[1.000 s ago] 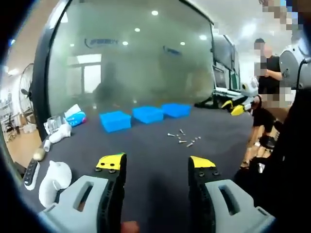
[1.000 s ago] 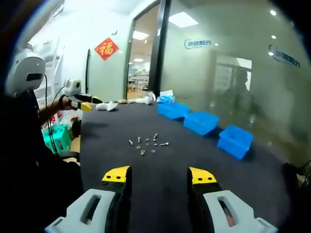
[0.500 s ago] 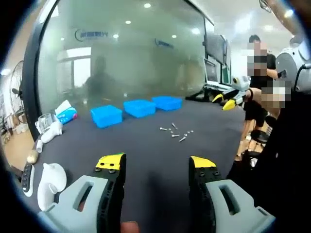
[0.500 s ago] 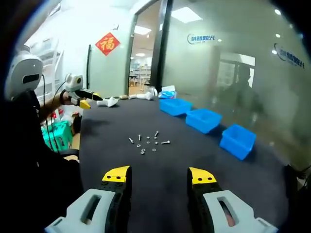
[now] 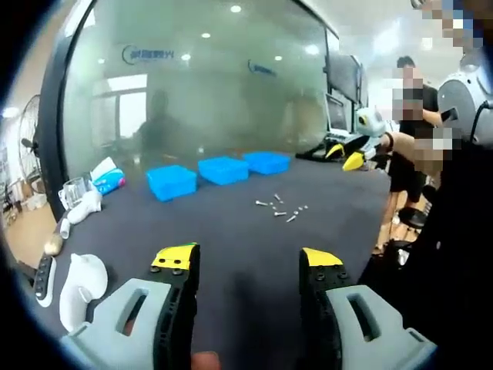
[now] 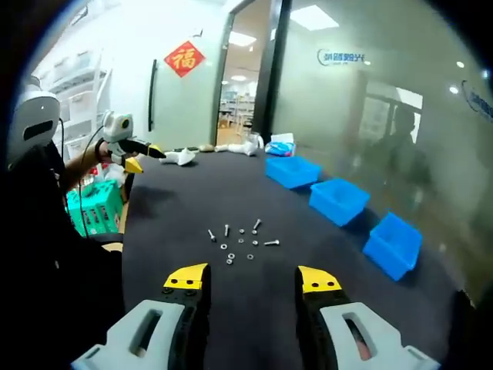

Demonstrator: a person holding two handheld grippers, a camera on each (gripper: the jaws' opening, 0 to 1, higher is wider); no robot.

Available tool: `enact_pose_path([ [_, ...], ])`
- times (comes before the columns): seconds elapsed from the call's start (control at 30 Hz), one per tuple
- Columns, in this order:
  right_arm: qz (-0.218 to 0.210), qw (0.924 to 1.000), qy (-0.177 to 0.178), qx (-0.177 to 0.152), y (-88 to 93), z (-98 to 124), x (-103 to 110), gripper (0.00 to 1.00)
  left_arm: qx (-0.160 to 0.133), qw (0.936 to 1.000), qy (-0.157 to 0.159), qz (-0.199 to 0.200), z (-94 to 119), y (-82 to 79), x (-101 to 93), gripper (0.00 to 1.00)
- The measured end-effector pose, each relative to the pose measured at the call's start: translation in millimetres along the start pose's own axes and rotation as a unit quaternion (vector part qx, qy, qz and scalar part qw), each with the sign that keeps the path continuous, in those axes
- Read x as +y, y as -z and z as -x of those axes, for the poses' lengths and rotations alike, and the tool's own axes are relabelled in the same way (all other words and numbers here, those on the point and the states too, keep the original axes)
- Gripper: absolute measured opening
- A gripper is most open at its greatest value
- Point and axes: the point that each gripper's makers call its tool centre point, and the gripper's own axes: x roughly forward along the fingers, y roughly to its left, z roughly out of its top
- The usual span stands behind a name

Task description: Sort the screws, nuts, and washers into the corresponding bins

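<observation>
In the left gripper view, the left gripper [image 5: 248,264] hung above the near edge of a dark grey table [image 5: 231,247], its yellow-tipped jaws wide apart with nothing between them. At about eight o'clock, near the table's edge, lay a white handset-shaped object [image 5: 79,282] beside a dark remote [image 5: 45,276]. Farther out, at about one o'clock, a small scatter of screws, nuts and washers [image 5: 279,208] lay loose on the bare cloth, well apart from the bins. Beyond them, from eleven to twelve o'clock, three blue bins [image 5: 222,169] stood in a row near the table's far edge, in front of a frosted glass wall [image 5: 200,85] that mirrored ceiling lights. At ten o'clock, white items and a tissue pack [image 5: 106,180] sat near the far corner. In the right gripper view, the right gripper [image 6: 250,283] likewise was held over the table [image 6: 177,200] with its jaws spread wide and gripping nothing. The hardware [image 6: 241,239] lay just ahead at twelve o'clock, and the blue bins [image 6: 339,200] ran along the glass at one to three o'clock. At ten o'clock the left gripper [image 6: 127,146] showed in a person's hand, with a green crate [image 6: 96,218] below the table edge, and a red paper sign [image 6: 184,58] hung on the white wall beside an open doorway [image 6: 239,100].
</observation>
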Motion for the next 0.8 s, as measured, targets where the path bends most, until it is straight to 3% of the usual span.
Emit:
enact_pose_path([
  [0.17, -0.006, 0.9996, -0.023, 0.017, -6.8, -25.1, 2.4, 0.42, 0.002, 1.0, -0.001, 0.003, 0.1, 3.9, 2.2, 0.5],
  [0.33, 0.016, 0.9987, -0.036, 0.032, -12.9, -47.5, 3.9, 0.42, 0.006, 1.0, 0.002, 0.003, 0.2, 7.0, 3.0, 0.5],
  [0.8, 0.006, 0.9937, -0.074, 0.084, -17.7, -114.1, 8.7, 0.34, 0.001, 1.0, 0.008, 0.0, -6.3, 0.9, 3.0, 0.5],
])
